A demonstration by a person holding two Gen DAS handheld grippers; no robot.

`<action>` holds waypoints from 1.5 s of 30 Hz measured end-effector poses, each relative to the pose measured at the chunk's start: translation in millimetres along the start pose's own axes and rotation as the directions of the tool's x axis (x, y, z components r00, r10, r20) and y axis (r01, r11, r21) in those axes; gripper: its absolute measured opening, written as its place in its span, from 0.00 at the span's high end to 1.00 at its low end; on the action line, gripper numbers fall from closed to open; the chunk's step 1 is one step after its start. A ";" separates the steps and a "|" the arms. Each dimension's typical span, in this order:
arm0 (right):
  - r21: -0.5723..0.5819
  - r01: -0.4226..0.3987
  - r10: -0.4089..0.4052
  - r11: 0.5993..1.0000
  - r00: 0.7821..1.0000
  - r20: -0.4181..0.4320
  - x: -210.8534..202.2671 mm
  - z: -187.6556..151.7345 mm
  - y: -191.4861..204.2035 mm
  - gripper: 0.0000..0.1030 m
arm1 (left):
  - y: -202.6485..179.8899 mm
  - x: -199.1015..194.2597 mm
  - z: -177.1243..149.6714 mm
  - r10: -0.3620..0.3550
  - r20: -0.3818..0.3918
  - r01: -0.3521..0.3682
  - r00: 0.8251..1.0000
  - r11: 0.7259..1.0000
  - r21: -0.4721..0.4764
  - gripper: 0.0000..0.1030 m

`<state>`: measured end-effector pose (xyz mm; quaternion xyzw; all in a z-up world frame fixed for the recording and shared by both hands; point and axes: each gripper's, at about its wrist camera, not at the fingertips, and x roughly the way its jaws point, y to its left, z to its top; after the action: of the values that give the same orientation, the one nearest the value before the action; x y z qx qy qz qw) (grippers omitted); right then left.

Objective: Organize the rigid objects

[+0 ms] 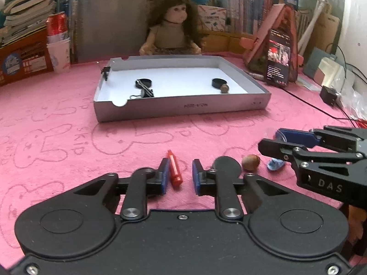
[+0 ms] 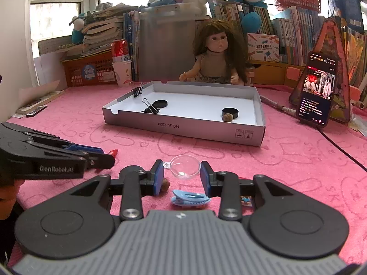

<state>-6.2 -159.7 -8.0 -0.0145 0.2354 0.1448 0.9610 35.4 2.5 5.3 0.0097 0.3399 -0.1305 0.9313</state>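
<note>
Left gripper (image 1: 178, 174) jaws open beside red pen (image 1: 174, 169) — right gripper (image 2: 182, 178) clamps clear bowl (image 2: 183, 170).

The tabletop (image 2: 286, 160) wears a pink cloth embossed with bunnies, and on it sits a shallow grey box lid (image 2: 183, 127) — well back from the near edge. Nearer lie a red pen cap (image 1: 174, 171), a brown nut (image 1: 251, 162), a black disc (image 1: 227, 163), a clear plastic half-sphere (image 2: 184, 167) and a blue hair clip (image 2: 189, 199) — all close together.
</note>
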 end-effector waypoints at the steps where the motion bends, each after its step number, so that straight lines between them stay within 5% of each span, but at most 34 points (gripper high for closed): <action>1: 0.001 0.000 0.000 1.000 1.000 0.000 0.0 -0.1 -0.1 0.61 | 0.1 0.2 -0.4 -0.013 -0.006 0.013 1.000 1.000 -0.007 0.80; 5: 0.002 0.002 -0.002 1.000 1.000 -0.004 0.8 -0.9 -1.3 0.61 | 1.4 -0.8 -2.6 -0.033 -0.019 0.033 0.999 0.999 -0.012 0.73; 22: 0.023 0.007 -0.007 1.000 1.000 -0.012 2.7 -1.2 -6.1 0.60 | 20.4 -7.6 -7.8 0.091 -0.026 -0.089 0.996 0.995 0.051 0.55; 35: 0.019 0.011 -0.011 1.000 1.000 -0.008 1.0 -1.6 -4.6 0.60 | 40.9 -12.1 -3.1 0.209 -0.005 -0.209 0.978 0.978 -0.006 0.55; 41: 0.025 0.013 -0.013 1.000 1.000 -0.003 1.1 -0.8 -4.8 0.60 | 24.6 -20.1 -3.6 0.128 0.060 -0.125 0.990 0.990 -0.061 0.44; 45: 0.030 0.016 -0.016 0.999 1.000 0.001 0.1 -1.0 -4.9 0.60 | 6.6 -12.9 -6.8 0.149 0.069 -0.146 0.986 0.988 -0.049 0.39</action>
<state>-5.2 -164.5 -9.1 -0.0021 0.2366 0.1335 0.9624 23.3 12.6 7.8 0.0095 0.3070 -0.0540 0.9501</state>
